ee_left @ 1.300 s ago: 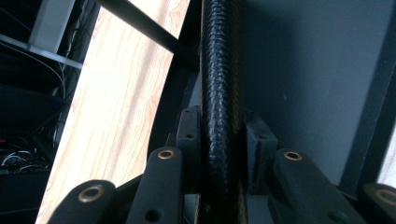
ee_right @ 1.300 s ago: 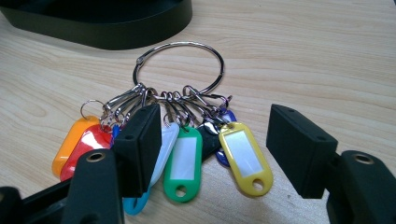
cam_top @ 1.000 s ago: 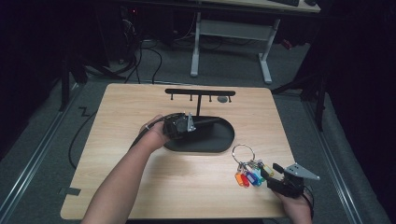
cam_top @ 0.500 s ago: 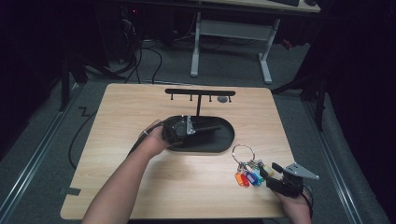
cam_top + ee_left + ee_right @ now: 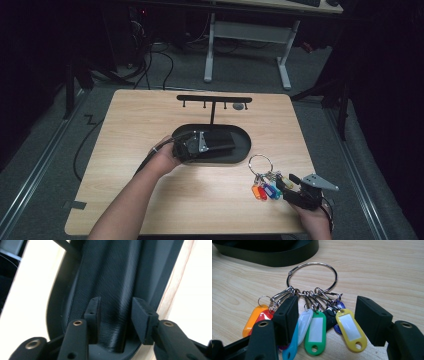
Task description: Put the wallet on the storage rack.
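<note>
A black key stand has an oval tray base (image 5: 243, 151) and a T-shaped hook bar (image 5: 214, 99). My left gripper (image 5: 230, 143) lies low over the tray, pointing right. Its jaws (image 5: 115, 307) have just been opening and stand apart over a raised ridge of the tray (image 5: 112, 277), gripping nothing. A metal key ring (image 5: 261, 163) with several coloured tags (image 5: 265, 191) lies on the table at front right. My right gripper (image 5: 283, 183) is open at the tags. The green and yellow tags (image 5: 317, 330) lie between its pads (image 5: 287, 312), and the ring (image 5: 312, 277) is beyond them.
The light wooden table (image 5: 150, 115) has bare room at left and in front. A small grey disc (image 5: 239, 106) sits under the hook bar's right end. Beyond the table are a dark floor, cables and a white desk frame (image 5: 247, 30).
My left gripper has shifted a little toward the near side over the tray, and its jaws have spread. The right gripper and the key ring have kept still.
</note>
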Demonstrator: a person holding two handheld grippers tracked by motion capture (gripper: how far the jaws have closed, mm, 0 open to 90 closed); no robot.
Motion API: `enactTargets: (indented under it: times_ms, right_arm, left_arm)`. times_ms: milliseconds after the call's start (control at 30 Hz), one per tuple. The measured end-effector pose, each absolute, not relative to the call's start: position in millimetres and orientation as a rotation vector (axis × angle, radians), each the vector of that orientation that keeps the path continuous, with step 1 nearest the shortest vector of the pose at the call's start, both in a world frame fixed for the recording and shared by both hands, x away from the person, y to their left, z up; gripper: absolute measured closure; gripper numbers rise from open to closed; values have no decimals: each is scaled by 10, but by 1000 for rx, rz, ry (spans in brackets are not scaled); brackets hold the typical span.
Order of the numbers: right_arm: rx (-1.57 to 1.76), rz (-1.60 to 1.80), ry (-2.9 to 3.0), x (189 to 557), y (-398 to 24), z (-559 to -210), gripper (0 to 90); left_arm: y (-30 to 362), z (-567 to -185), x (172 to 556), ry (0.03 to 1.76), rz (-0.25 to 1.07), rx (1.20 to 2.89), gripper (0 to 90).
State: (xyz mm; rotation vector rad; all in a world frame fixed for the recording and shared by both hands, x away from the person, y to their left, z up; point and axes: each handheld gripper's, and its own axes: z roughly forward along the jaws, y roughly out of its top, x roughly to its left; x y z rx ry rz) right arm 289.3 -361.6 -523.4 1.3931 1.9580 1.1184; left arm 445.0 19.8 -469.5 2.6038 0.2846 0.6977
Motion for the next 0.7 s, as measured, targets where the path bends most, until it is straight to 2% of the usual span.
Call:
enactTargets:
  times_ms: [333,533,700]
  right_arm:
    - [1391,1125,1964,2900,-3625,-5234,358]
    - [1405,1125,1956,2883,-3608,-5201,357]
    - [1419,1118,1955,2898,-3606,-5195,358]
  left_arm:
    - [320,-4540,4288,419,571,2497,629]
    - [487,-4607,4119,468,548,2450,578]
    - [683,-4670,3944,555,461,2372,509]
